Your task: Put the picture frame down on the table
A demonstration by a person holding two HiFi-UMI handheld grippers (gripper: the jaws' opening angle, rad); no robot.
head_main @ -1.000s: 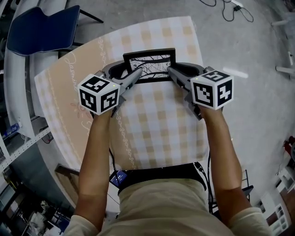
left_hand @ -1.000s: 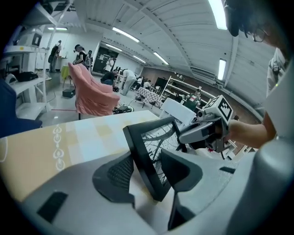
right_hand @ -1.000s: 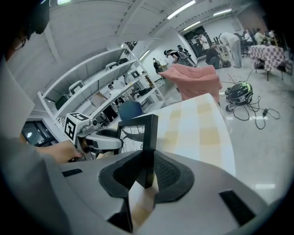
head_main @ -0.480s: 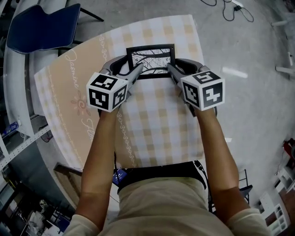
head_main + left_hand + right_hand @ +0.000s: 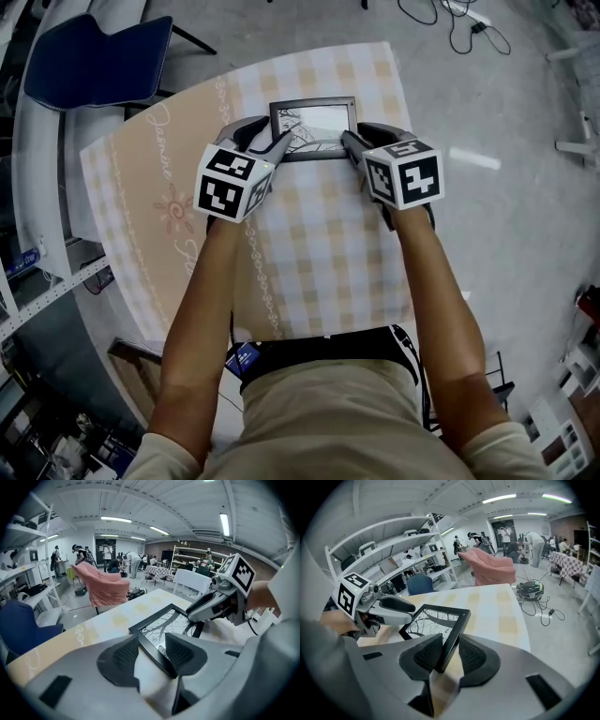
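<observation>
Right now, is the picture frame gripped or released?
Released: left gripper and right gripper have just been opening; pads clear of the picture frame.

A big open lab or workshop hall rather than a home: a bare grey concrete floor (image 5: 506, 187) with loose cables (image 5: 466, 21) at the upper right of the head view, long strip lights (image 5: 116, 520) across a white ceiling, and white metal shelving racks (image 5: 389, 543) loaded with gear on the left of the right gripper view. People (image 5: 108, 554) stand at the far end, beyond a pink-draped armchair (image 5: 104, 585), a blue chair (image 5: 94, 61) and the checked-cloth surface (image 5: 319, 253)
</observation>
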